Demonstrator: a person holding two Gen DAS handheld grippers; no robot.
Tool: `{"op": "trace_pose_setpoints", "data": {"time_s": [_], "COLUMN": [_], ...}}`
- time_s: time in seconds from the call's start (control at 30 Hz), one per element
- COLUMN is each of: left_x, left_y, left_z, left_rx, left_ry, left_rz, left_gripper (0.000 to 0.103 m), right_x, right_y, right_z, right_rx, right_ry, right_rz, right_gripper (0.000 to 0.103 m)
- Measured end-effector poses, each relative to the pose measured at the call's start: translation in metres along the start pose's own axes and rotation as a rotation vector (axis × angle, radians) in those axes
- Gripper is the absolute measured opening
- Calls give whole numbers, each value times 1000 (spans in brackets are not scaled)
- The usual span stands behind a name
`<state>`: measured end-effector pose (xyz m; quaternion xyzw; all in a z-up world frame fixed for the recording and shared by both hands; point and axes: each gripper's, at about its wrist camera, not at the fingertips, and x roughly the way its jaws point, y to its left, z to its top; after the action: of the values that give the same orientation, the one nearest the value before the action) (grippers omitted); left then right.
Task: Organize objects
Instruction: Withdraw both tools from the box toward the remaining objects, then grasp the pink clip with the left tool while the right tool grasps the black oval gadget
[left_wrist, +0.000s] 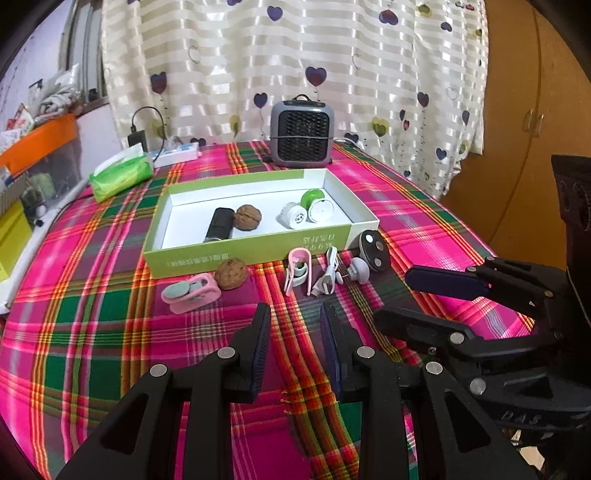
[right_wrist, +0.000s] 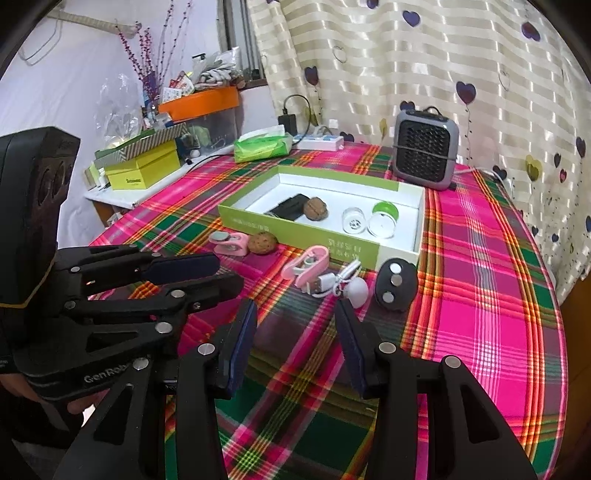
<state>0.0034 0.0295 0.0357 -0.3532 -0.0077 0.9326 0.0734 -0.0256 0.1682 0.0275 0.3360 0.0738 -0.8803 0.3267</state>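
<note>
**Both grippers parted above bare cloth, loose items lined along the box's near wall**

The green-and-white box (left_wrist: 258, 254) is the landmark. Inside it lie a black case (left_wrist: 220, 225), a walnut (left_wrist: 248, 217), a white round cap (left_wrist: 293, 216) and a green-and-white round piece (left_wrist: 317, 206), all toward its near half; the far strip of its floor is bare.

Outside, close to the near wall, sit a pink clip (left_wrist: 190, 293) and a second walnut (left_wrist: 231, 273) just beside it, then a pink-and-white clip (left_wrist: 298, 269), a white cable (left_wrist: 327, 273), a grey knob (left_wrist: 359, 269) and a black disc (left_wrist: 373, 250) at the box's near right corner.

The left gripper (left_wrist: 295, 321) hovers nearer the viewer than this row, fingers spread wide, nothing between them. The right gripper (right_wrist: 295, 317) is likewise wide and unloaded, its fingers pointing at the cable and knob.

Between the grippers and the row lies open plaid tablecloth (right_wrist: 480, 295). Beyond the box's far wall stand a grey heater (left_wrist: 301, 134) and a green tissue pack (left_wrist: 122, 177). Right of the box the cloth runs bare to the table's curved edge.
</note>
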Motion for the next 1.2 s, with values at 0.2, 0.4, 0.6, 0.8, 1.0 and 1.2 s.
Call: {"op": "trace_pose_setpoints", "data": {"time_s": [0.2,0.4,0.6,0.8,1.0,1.2], "left_x": [4,5,6,13,22,37], "left_y": [13,28,41,59,73,83], "left_z": [2,5,7,11,17,19], "left_rx": [-29,-55,-66,-77,-74,-53], "left_ry": [-5,-15,-24,-11,-4,32], "left_rz": [-10,0,15,50,58,40], "left_gripper": [25,26,30,33,34,34], "right_x": [6,10,15,21,28,36], "right_y": [-14,-24,-31,-40,-53,-63], "right_z": [0,2,3,7,11,15], "right_rx": [31,52,69,89,111,127], "right_ry": [15,28,33,33,41,57], "right_rz": [-23,-52,-53,-54,-66,-79], "right_gripper": [45,45,45,45,45,45]}}
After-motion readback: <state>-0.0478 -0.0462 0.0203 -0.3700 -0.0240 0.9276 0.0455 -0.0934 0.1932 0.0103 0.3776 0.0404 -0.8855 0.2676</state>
